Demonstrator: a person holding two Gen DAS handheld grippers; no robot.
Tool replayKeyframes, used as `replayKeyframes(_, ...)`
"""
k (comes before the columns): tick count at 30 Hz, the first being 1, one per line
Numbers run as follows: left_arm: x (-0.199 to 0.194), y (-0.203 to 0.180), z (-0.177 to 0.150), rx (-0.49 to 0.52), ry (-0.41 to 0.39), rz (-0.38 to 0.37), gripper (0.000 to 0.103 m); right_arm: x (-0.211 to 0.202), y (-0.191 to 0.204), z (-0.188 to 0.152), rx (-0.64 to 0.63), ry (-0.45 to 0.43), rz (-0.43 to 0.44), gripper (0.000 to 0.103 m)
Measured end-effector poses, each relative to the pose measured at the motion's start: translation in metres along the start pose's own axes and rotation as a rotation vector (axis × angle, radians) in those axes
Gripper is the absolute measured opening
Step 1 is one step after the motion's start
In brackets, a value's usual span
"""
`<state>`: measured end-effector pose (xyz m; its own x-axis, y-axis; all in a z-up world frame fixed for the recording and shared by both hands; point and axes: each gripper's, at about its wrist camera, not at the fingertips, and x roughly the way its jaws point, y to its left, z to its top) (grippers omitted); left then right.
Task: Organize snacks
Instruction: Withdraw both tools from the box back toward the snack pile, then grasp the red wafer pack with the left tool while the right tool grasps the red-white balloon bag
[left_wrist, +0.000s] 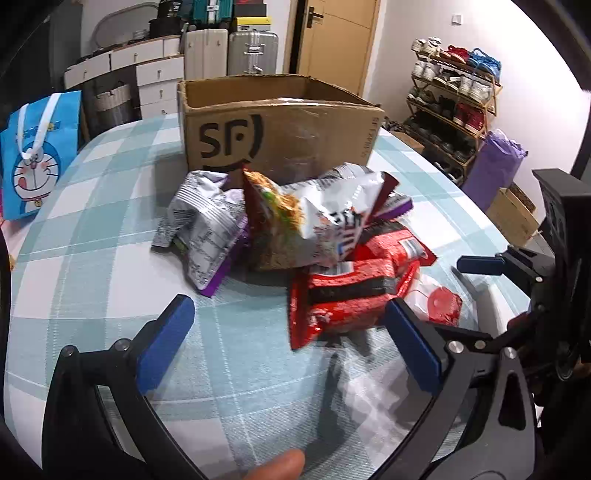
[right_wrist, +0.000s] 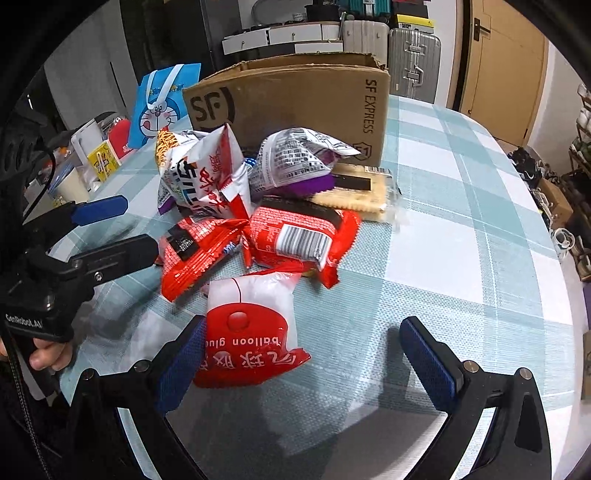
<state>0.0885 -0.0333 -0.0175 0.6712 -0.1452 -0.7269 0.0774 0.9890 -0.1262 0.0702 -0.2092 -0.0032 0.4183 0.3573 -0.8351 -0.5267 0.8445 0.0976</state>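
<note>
Left gripper (left_wrist: 288, 325): hanging wide open before snack pile (left_wrist: 295, 229)
Right gripper (right_wrist: 301, 347): spread open, holding nothing, left pad (right_wrist: 181, 365) touching balloon-glue pack (right_wrist: 251, 332)
Box (left_wrist: 280, 125): standing behind pile

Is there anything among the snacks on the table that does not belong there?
Yes. The white and red packet nearest the right gripper is printed "balloon glue", so it seems not to be a snack. It lies at the front of the snack pile.

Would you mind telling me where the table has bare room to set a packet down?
Bare checked tablecloth lies right of the snack pile, beside the brown cardboard box. Between both open claws it is crowded with red packets and the white-and-red balloon-glue pouch.
</note>
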Motion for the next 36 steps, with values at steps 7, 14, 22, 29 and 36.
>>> replayKeyframes(7, 0.009, -0.005, -0.003, 0.005, 0.020, -0.015, 0.103, -0.001, -0.004, -0.001, -0.017, 0.008, -0.031, 0.102)
replayKeyframes(14, 0.014, -0.014, -0.005, 0.020, 0.044, -0.038, 0.103, -0.003, -0.019, -0.001, 0.003, 0.020, -0.060, 0.103)
replayKeyframes(22, 0.029, -0.024, -0.004, 0.037, 0.096, -0.038, 0.103, -0.004, -0.027, -0.006, -0.007, 0.032, -0.046, 0.102)
replayKeyframes(29, 0.042, -0.031, 0.002, 0.028, 0.128, -0.032, 0.103, -0.006, -0.029, -0.010, -0.015, 0.020, -0.036, 0.099)
replayKeyframes(36, 0.054, -0.028, 0.008, -0.017, 0.150, -0.004, 0.103, -0.010, -0.024, -0.012, -0.031, -0.028, 0.012, 0.079)
